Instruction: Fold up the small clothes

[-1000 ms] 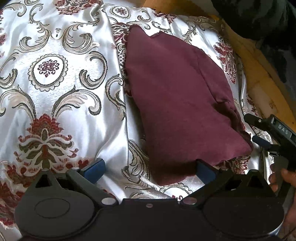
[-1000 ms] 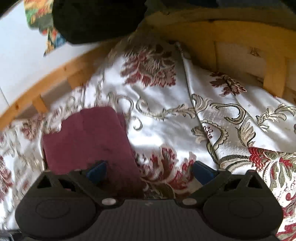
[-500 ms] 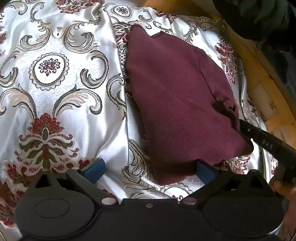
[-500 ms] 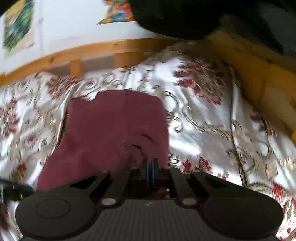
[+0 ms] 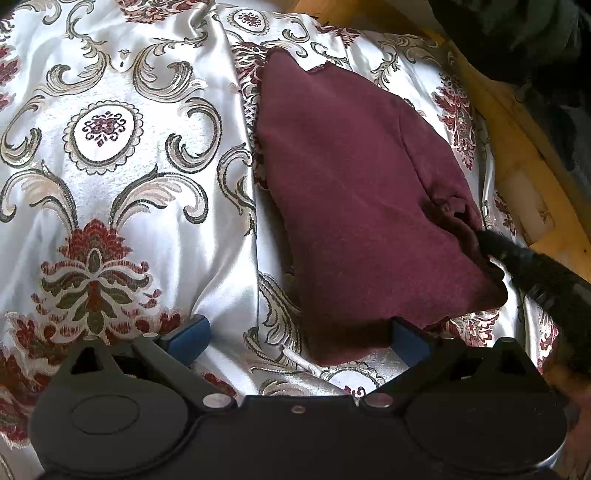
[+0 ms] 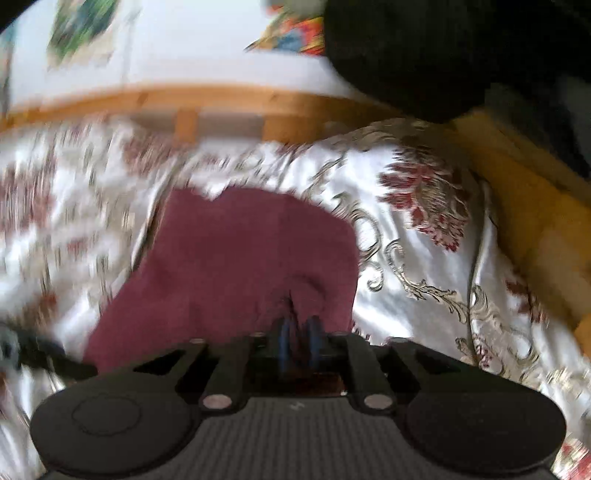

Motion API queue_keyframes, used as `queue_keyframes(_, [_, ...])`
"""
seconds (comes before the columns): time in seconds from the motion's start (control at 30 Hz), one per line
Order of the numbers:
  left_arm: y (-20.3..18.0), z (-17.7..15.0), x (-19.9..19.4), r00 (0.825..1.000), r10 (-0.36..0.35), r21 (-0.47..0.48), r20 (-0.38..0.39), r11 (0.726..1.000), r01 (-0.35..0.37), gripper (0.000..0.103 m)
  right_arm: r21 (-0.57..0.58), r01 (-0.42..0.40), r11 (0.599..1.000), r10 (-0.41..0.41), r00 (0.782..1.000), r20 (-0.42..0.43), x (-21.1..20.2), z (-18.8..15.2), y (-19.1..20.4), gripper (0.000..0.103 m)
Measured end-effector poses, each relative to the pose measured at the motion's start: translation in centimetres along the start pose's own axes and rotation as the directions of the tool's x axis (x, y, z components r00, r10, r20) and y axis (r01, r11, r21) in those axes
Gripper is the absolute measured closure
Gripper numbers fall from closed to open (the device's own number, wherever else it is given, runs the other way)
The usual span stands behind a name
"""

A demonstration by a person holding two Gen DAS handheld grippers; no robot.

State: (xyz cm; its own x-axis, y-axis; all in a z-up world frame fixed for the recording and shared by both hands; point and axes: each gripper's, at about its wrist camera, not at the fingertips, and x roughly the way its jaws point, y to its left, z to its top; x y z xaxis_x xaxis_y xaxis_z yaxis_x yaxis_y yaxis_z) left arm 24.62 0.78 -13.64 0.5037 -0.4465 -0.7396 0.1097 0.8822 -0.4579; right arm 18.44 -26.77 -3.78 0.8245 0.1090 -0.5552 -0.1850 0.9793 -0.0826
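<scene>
A maroon cloth (image 5: 351,184) lies folded on the patterned satin bedspread (image 5: 110,166). My left gripper (image 5: 299,336) is open and held still, its right pad at the cloth's near edge and its left pad over bare bedspread. My right gripper (image 5: 491,243) comes in from the right, and the cloth's right edge is puckered at its tip. In the blurred right wrist view the right gripper (image 6: 299,332) has its blue pads a small way apart and opening. A fold of the maroon cloth (image 6: 240,258) stands between them.
A wooden bed frame (image 5: 524,147) runs along the right side and along the far side (image 6: 221,99). A dark garment (image 5: 517,37) hangs over it. A hand (image 5: 569,384) shows at the lower right. A white wall with colourful pictures (image 6: 81,33) lies behind.
My right gripper swung from the bare bedspread onto the cloth's right edge, shut on it, and now its pads have parted a little. The edge has bunched up. My left gripper has not moved.
</scene>
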Motion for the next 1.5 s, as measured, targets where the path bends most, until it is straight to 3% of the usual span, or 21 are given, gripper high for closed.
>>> queue_keyframes(0.07, [-0.4, -0.1, -0.2, 1.000, 0.020, 0.005, 0.002, 1.000, -0.020, 0.001, 0.131, -0.027, 0.991, 0.022, 0.999, 0.038, -0.4, 0.5, -1.9, 0.053])
queue_keyframes(0.2, [-1.4, -0.2, -1.3, 0.998, 0.045, 0.025, 0.053, 0.999, -0.046, 0.001, 0.323, -0.075, 0.943, 0.049, 0.995, 0.091, 0.4, 0.9, -5.3, 0.052])
queue_keyframes(0.37, [-2.9, 0.2, -2.7, 0.985, -0.072, 0.058, 0.157, 0.996, 0.063, 0.001, 0.424, -0.097, 0.900, 0.067, 0.994, 0.086, 4.4, 1.1, -7.7, 0.052])
queue_keyframes(0.4, [-3.2, 0.3, -2.5, 0.983, -0.082, 0.069, 0.163, 0.995, 0.072, 0.001, 0.438, -0.118, 0.891, 0.086, 0.992, 0.093, 5.3, 0.9, -8.1, 0.053])
queue_keyframes(0.47, [-3.7, 0.4, -1.6, 0.986, -0.082, 0.083, 0.148, 0.994, 0.070, 0.001, 0.476, -0.167, 0.863, 0.130, 0.985, 0.111, 6.9, 0.5, -8.7, 0.067])
queue_keyframes(0.5, [-3.8, 0.6, -0.9, 0.989, -0.072, 0.086, 0.129, 0.994, 0.061, 0.001, 0.487, -0.177, 0.855, 0.137, 0.984, 0.116, 7.3, 0.2, -8.7, 0.083])
queue_keyframes(0.6, [-3.1, 0.4, 1.0, 0.998, -0.035, 0.063, 0.050, 0.997, 0.032, 0.001, 0.435, -0.175, 0.883, 0.131, 0.983, 0.129, 7.8, 0.5, -7.8, 0.093])
queue_keyframes(0.67, [-2.3, 0.2, 1.8, 0.999, -0.045, 0.020, 0.003, 0.999, 0.045, 0.001, 0.353, -0.223, 0.909, 0.175, 0.971, 0.163, 7.3, 1.0, -6.6, 0.093])
queue_keyframes(0.77, [-2.4, 0.2, 1.9, 0.999, -0.051, 0.017, 0.004, 0.999, 0.051, 0.000, 0.213, -0.277, 0.937, 0.236, 0.951, 0.200, 6.3, 1.9, -4.7, 0.093])
queue_keyframes(0.87, [-2.4, 0.0, 2.1, 0.999, -0.048, 0.030, 0.006, 0.998, 0.048, 0.001, 0.176, -0.222, 0.959, 0.188, 0.963, 0.190, 6.0, 2.1, -4.3, 0.093])
queue_keyframes(0.97, [-2.4, 0.1, 2.3, 0.999, -0.043, 0.050, 0.002, 0.998, 0.042, 0.001, 0.281, -0.113, 0.953, 0.079, 0.989, 0.128, 6.6, 1.4, -6.2, 0.092])
queue_keyframes(1.03, [-2.7, 0.1, 2.2, 0.999, -0.033, 0.078, -0.005, 0.996, 0.033, 0.001, 0.376, -0.086, 0.922, 0.057, 0.994, 0.089, 7.2, 0.7, -7.9, 0.077])
queue_keyframes(1.1, [-2.9, 0.1, 2.3, 1.000, -0.010, 0.125, -0.021, 0.992, 0.012, 0.001, 0.483, -0.125, 0.866, 0.089, 0.991, 0.097, 7.5, -0.2, -9.5, 0.061])
queue_keyframes(1.17, [-3.7, 0.1, 2.5, 0.999, 0.034, 0.168, -0.031, 0.985, -0.029, 0.001, 0.573, -0.176, 0.801, 0.128, 0.984, 0.124, 7.4, -0.7, -10.5, 0.053])
queue_keyframes(1.23, [-4.0, 0.1, 2.2, 0.999, 0.044, 0.165, -0.026, 0.985, -0.039, 0.001, 0.625, -0.218, 0.749, 0.156, 0.976, 0.154, 7.3, -0.9, -10.9, 0.034])
queue_keyframes(1.3, [-3.9, 0.2, 1.8, 1.000, 0.019, 0.144, -0.013, 0.989, -0.017, 0.001, 0.661, -0.249, 0.708, 0.182, 0.968, 0.170, 7.6, -0.9, -11.1, 0.023])
queue_keyframes(1.37, [-3.6, 0.4, 1.4, 1.000, 0.010, 0.124, -0.007, 0.992, -0.009, 0.001, 0.671, -0.276, 0.688, 0.221, 0.961, 0.169, 8.0, -0.8, -11.0, 0.016])
queue_keyframes(1.5, [-3.0, 0.7, 0.9, 1.000, 0.004, 0.093, -0.006, 0.996, -0.003, 0.001, 0.648, -0.278, 0.709, 0.262, 0.957, 0.125, 9.4, -0.6, -9.9, 0.006])
